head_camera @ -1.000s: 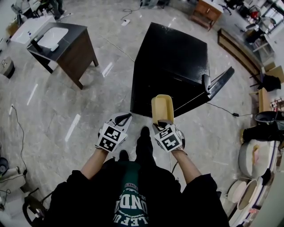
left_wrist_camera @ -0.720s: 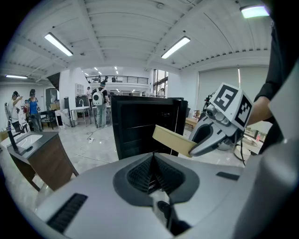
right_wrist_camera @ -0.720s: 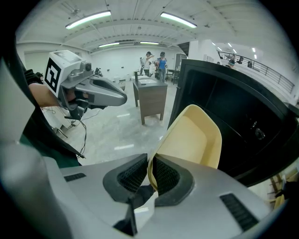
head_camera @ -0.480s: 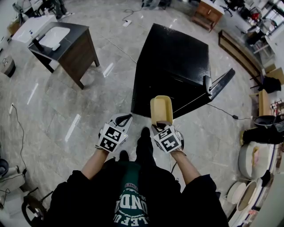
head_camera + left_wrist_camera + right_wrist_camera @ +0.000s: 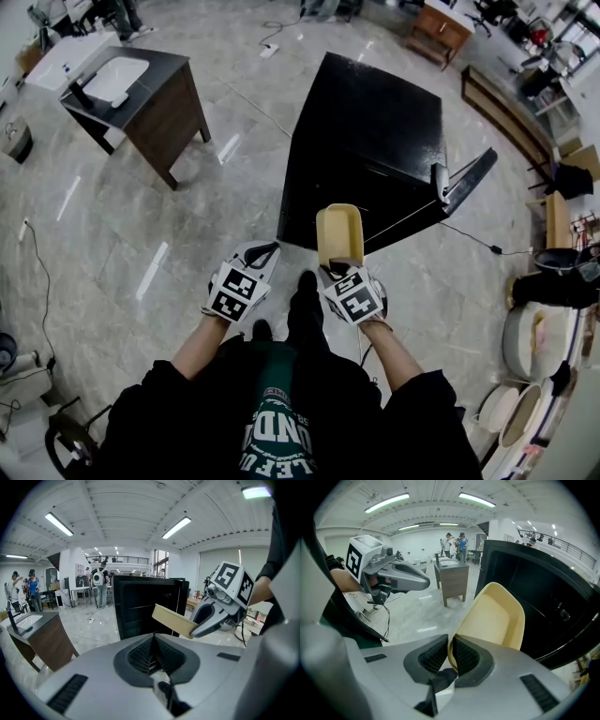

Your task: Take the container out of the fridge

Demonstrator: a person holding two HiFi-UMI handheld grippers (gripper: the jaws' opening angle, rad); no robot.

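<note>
**Container out, held clear of the fridge**

Over the last second the beige container (image 5: 339, 234) has barely shifted. The right hand-held gripper (image 5: 341, 266) stays clenched on its near rim and holds it upright just in front of the black fridge (image 5: 366, 141) — so the taking-out looks done. The left hand-held gripper (image 5: 260, 251) is clenched on nothing. The fridge's inside is hidden from above — only its door (image 5: 466, 176) shows, ajar at the right.

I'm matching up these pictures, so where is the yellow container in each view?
Head view: centre, container held by the right gripper, before the black fridge.
Left gripper view: container right of centre, edge-on.
Right gripper view: container at centre, between the jaws.
Shared landmark: the fridge behind it.
</note>
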